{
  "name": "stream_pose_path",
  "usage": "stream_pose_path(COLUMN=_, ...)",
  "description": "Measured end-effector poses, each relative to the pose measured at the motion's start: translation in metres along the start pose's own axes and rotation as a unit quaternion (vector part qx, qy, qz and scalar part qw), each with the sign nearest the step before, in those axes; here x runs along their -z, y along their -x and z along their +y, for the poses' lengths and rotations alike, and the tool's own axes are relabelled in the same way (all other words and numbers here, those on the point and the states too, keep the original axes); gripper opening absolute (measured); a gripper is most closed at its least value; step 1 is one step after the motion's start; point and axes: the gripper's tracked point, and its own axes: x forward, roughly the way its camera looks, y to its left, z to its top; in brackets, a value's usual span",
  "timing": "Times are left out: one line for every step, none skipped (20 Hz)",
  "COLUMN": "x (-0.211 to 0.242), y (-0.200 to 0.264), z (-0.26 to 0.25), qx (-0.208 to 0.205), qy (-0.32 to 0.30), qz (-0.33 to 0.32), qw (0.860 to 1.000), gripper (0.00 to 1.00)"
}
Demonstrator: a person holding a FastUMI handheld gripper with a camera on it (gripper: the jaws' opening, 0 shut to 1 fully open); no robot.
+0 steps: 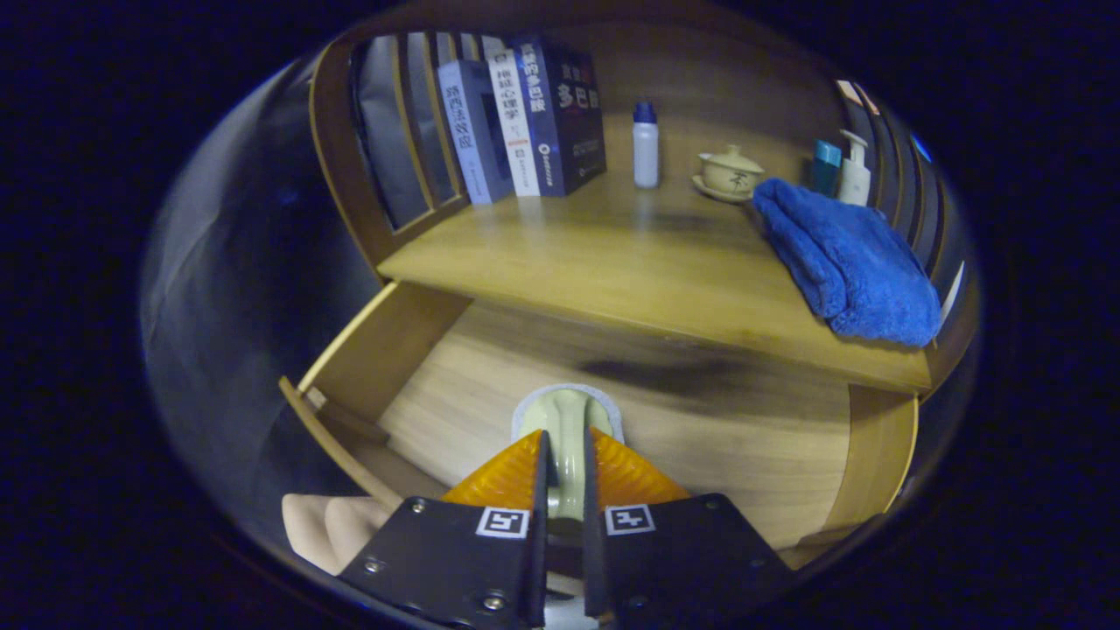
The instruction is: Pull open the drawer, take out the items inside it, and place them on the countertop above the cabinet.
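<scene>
The wooden drawer (385, 350) stands pulled open below the countertop (612, 254). My gripper (566, 435) hovers over the drawer's floor and is shut on the handle of a pale cream brush-like item (567, 402). The item's rounded head, with a greyish-white rim, sticks out just ahead of the fingertips. Whether it rests on the drawer floor or is lifted off it I cannot tell. The rest of the drawer floor that shows is bare wood.
On the countertop several books (525, 118) lean against the slatted left side. A white bottle with a blue cap (646, 144) and a lidded teacup on a saucer (729, 173) stand at the back. A folded blue towel (849, 258), a teal box (825, 166) and a pump bottle (855, 171) are on the right. A hand (328, 525) shows beside the left finger.
</scene>
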Motion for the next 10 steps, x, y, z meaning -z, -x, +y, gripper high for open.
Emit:
stream_pose_path(x=-0.008, y=0.007, z=0.004, qx=-0.006, qy=-0.001, qz=-0.010, qw=1.000, gripper=0.18)
stream_pose_path(x=-0.016, y=0.014, z=0.009, qx=-0.011, qy=-0.002, qz=-0.022, qw=1.000, gripper=0.18)
stream_pose_path(x=-0.025, y=0.020, z=0.011, qx=-0.015, qy=-0.002, qz=-0.032, qw=0.999, gripper=0.18)
stream_pose_path(x=-0.034, y=0.025, z=0.013, qx=-0.016, qy=-0.001, qz=-0.042, qw=0.999, gripper=0.18)
stream_pose_path(x=-0.043, y=0.029, z=0.012, qx=-0.013, qy=-0.003, qz=-0.054, qw=0.998, gripper=0.17)
stream_pose_path(x=-0.053, y=0.032, z=0.010, qx=-0.009, qy=-0.005, qz=-0.064, qw=0.998, gripper=0.18)
stream_pose_path(x=-0.063, y=0.033, z=0.007, qx=-0.004, qy=-0.010, qz=-0.074, qw=0.997, gripper=0.17)
stream_pose_path(x=-0.072, y=0.031, z=0.003, qx=0.004, qy=-0.013, qz=-0.083, qw=0.996, gripper=0.17)
stream_pose_path(x=-0.081, y=0.027, z=-0.003, qx=0.016, qy=-0.015, qz=-0.092, qw=0.996, gripper=0.18)
stream_pose_path(x=-0.092, y=0.024, z=-0.012, qx=0.034, qy=-0.013, qz=-0.102, qw=0.994, gripper=0.18)
